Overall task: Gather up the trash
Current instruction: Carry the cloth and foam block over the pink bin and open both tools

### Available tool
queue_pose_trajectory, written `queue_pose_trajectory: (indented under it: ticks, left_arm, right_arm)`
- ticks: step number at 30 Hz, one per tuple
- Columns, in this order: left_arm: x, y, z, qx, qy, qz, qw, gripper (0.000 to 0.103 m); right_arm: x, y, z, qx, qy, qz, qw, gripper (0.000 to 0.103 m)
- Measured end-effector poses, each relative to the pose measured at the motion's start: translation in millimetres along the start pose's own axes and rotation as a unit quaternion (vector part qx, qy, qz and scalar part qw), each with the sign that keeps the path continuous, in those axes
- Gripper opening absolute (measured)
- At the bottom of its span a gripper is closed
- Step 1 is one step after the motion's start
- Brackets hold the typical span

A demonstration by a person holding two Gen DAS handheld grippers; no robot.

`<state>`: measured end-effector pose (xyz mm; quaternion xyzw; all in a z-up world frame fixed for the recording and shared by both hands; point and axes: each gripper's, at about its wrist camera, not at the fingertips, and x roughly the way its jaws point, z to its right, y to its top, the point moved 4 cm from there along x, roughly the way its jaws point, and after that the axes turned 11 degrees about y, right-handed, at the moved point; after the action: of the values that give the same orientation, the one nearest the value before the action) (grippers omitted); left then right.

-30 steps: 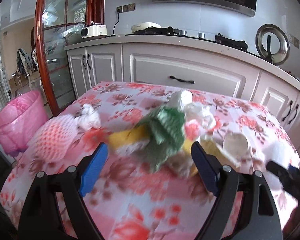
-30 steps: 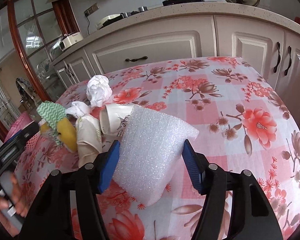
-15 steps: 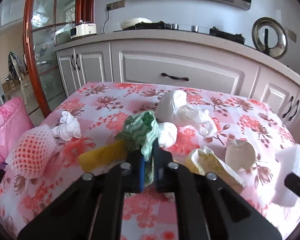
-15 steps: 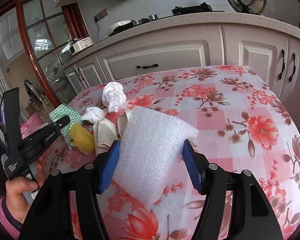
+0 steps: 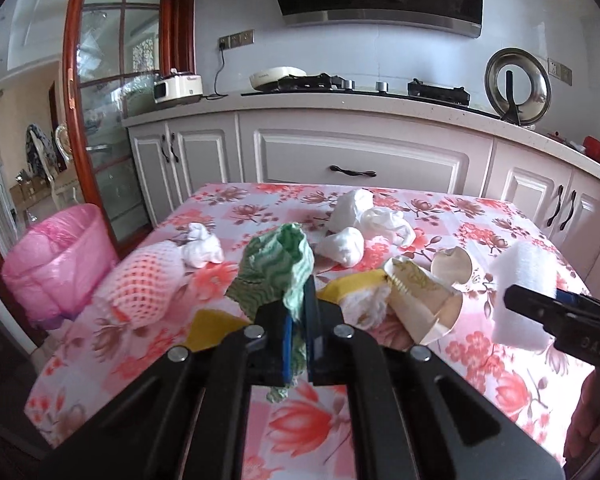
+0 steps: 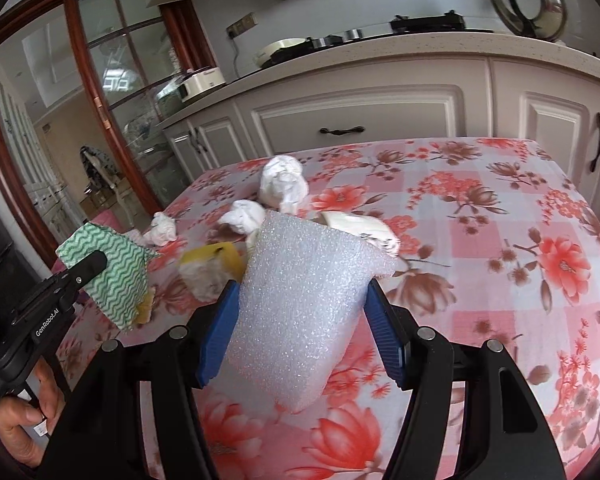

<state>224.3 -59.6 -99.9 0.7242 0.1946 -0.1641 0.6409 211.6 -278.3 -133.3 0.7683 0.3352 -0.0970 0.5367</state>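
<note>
My left claw [image 5: 298, 332] pinches the green wavy-patterned cloth [image 5: 276, 268], my right claw [image 6: 300, 312] hugs the white foam sleeve [image 6: 300, 300], both above the floral worktop [image 6: 500, 220]; nothing visibly binned yet, and crumpled white tissues [image 5: 350, 244] remain, far-centre.

Your table [image 5: 512, 396]: pink floral checked cloth. On it you've got foam fruit net [image 5: 140, 284] at left edge, tissue wads [image 5: 202, 246] mid and far, crushed paper cup [image 5: 420, 300], eggshell [image 5: 452, 266], yellow sponge [image 6: 216, 258] beside white wad.

White kitchen cabinets [image 5: 356, 160], daylight.
</note>
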Motion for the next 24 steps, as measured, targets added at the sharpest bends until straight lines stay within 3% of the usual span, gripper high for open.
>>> queue_pose_trajectory:
  ticks: [7, 16, 24]
  left_arm:
    - [-29, -3, -13, -0.008, 0.01, 0.016, 0.9998, 0.005]
    - [-56, -7, -28, -0.002, 0.004, 0.036, 0.9994, 0.005]
    - [-76, -12, -53, -0.009, 0.028, 0.054, 0.9981, 0.005]
  right_arm:
    - [9, -5, -36, -0.038, 0.033, -0.018, 0.999, 0.06]
    - [-3, -10, -65, -0.053, 0.04, -0.014, 0.998, 0.06]
    - [-7, -9, -90, -0.083, 0.048, -0.014, 0.995, 0.06]
